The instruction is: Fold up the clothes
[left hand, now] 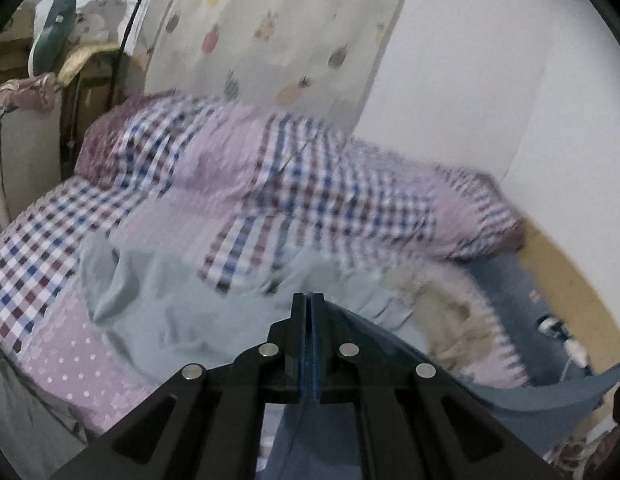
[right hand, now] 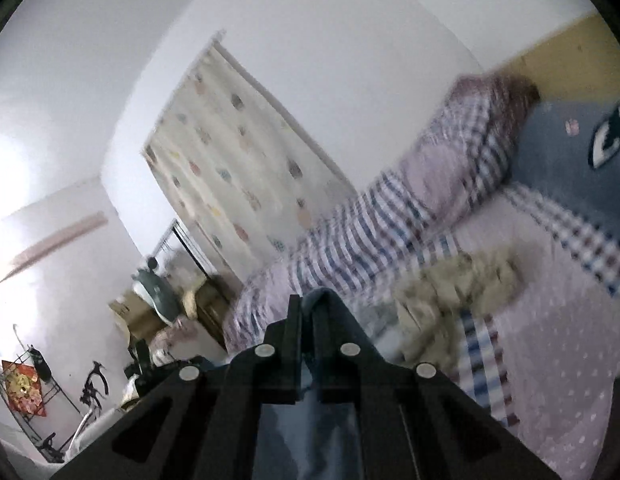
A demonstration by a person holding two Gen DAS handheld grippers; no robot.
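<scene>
Above bed (left hand: 70, 344): left gripper (left hand: 308, 300), right gripper (right hand: 308, 304) both clamped on blue garment (left hand: 549, 396) edge.

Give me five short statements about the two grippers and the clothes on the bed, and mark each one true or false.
1. The left gripper is shut on a dark blue garment. True.
2. The right gripper is open and holds nothing. False: it is shut on blue cloth too.
3. A pale blue-grey garment lies on the bed. True.
4. The crumpled beige garment hangs from the clothes rail. False: it lies on the bed.
5. The checked and pink quilt is plain white. False: it shows blue, dark red and white checks with pink panels.
</scene>
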